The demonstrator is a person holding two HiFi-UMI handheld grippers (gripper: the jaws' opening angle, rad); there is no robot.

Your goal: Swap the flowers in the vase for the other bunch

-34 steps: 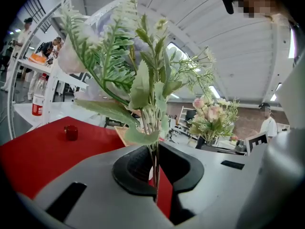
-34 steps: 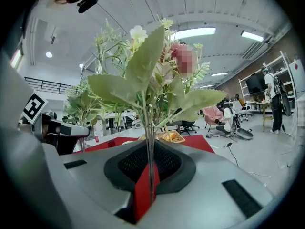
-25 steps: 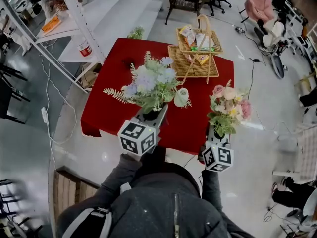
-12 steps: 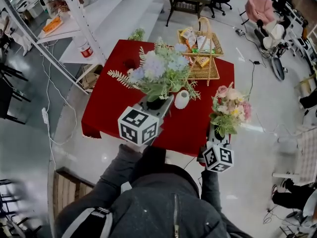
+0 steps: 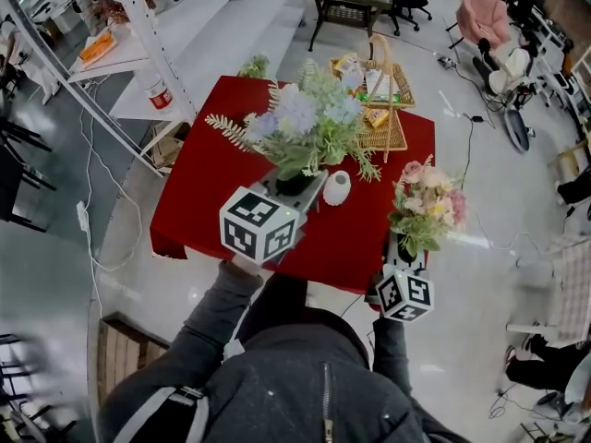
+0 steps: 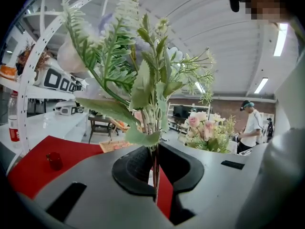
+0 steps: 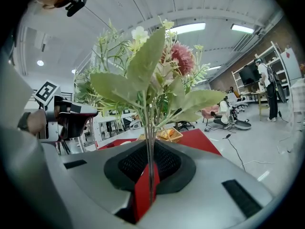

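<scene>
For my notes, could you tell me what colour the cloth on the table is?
The cloth is red; clearest in head view.

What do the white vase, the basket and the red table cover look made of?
White vase: likely glazed ceramic, smooth and pale. Basket: woven wicker or rattan, open tan lattice. Red table cover: probably cloth, matte, hanging over the table's edges.

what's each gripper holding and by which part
Left gripper: the blue bunch, clamped low on its stems. Right gripper: the pink bunch, also by its stems.
</scene>
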